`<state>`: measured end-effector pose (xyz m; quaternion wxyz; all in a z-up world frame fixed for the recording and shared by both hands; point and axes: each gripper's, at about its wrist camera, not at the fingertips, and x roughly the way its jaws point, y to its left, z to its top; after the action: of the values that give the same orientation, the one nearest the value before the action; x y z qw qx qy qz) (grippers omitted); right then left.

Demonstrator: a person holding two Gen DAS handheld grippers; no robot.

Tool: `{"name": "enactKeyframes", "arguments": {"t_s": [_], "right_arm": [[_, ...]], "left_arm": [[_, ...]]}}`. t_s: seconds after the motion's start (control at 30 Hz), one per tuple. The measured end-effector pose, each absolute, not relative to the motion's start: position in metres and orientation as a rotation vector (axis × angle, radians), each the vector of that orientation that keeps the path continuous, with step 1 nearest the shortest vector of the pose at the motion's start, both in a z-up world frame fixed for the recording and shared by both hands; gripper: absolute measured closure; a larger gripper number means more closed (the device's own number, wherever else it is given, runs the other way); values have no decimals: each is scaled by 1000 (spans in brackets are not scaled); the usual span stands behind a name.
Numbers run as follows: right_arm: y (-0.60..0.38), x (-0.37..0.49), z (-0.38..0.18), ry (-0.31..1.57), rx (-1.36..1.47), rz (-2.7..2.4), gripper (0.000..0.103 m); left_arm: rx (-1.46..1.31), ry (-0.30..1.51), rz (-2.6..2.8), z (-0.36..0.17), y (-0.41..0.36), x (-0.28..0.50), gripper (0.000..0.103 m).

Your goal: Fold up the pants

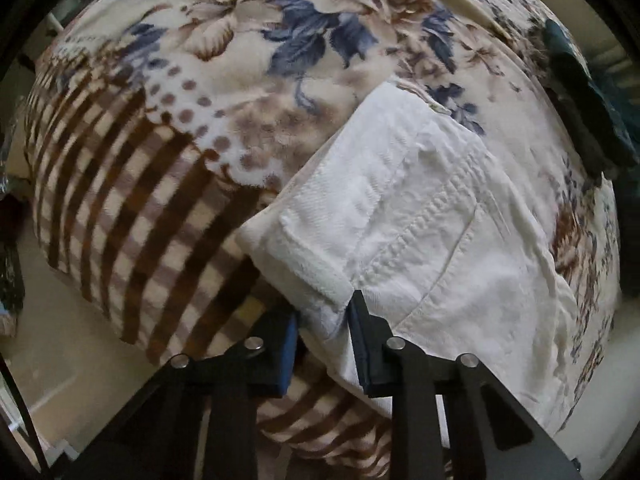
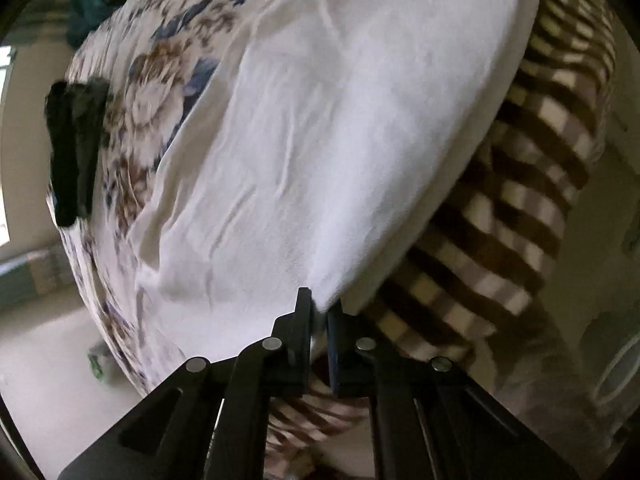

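White pants [image 1: 432,240] lie on a floral and checked blanket [image 1: 160,160] on a bed. In the left wrist view my left gripper [image 1: 324,312] is shut on the waistband corner of the pants near the blanket's near edge. In the right wrist view the pants [image 2: 320,140] spread as a broad white sheet, and my right gripper [image 2: 319,312] is shut on their near corner, just above the blanket's checked border [image 2: 520,200].
A dark green garment [image 1: 588,100] lies at the far right of the bed in the left wrist view. A black cloth item [image 2: 74,152] lies on the blanket left of the pants in the right wrist view. Pale floor [image 2: 48,360] lies beyond the bed edge.
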<state>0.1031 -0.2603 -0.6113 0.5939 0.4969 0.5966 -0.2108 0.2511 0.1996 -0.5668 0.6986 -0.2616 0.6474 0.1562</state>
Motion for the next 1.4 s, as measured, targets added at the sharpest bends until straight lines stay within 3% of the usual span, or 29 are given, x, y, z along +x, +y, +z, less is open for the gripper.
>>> {"name": "enactKeyframes", "arguments": {"t_s": [0.13,0.23,0.27,0.3,0.33,0.37,0.4,0.43,0.47,0.7,0.87,0.93,1.0,1.23,1.4], "right_arm": [[-260,105,-634,1455,1138,-481,95],[-265,115,-650,1514,1161,-447,86],[-269,112,-649,1520,1178,-420,75],[-274,112,-645,1515,1186,-401,58],[-278,110,-639,1504,1176,-397,51],[-286,107,-628,1482,1153,-397,50],[-296,103,-618,1465,1133,-404,50],[-307,100,-609,1452,1109,-422,50],[-323,95,-600,1428,1099,-454,50],[-491,59,-565,1104,1138,-777,50],[-588,60,-602,1103,1171,-856,50],[-609,60,-622,1116,1216,-852,53],[-619,63,-640,1117,1257,-824,100],[-610,48,-603,1043,1169,-820,101],[-615,26,-628,1099,1242,-867,100]], "left_arm": [[-589,1489,364,-588,206,249,78],[-568,1515,365,-582,201,249,72],[-549,1512,372,-572,197,251,71],[-512,1506,373,-562,192,254,71],[-452,1496,367,-550,181,252,68],[-367,1484,350,-535,160,250,51],[-302,1472,337,-526,142,250,24],[-256,1459,320,-519,125,251,14],[-180,1431,274,-511,93,252,11],[65,1403,67,-525,-59,299,11],[180,1404,-6,-541,-160,330,11],[185,1412,-35,-543,-188,335,11],[212,1409,-47,-544,-203,334,11],[275,1422,-66,-548,-231,328,11],[283,1451,-43,-556,-228,324,11]]}}
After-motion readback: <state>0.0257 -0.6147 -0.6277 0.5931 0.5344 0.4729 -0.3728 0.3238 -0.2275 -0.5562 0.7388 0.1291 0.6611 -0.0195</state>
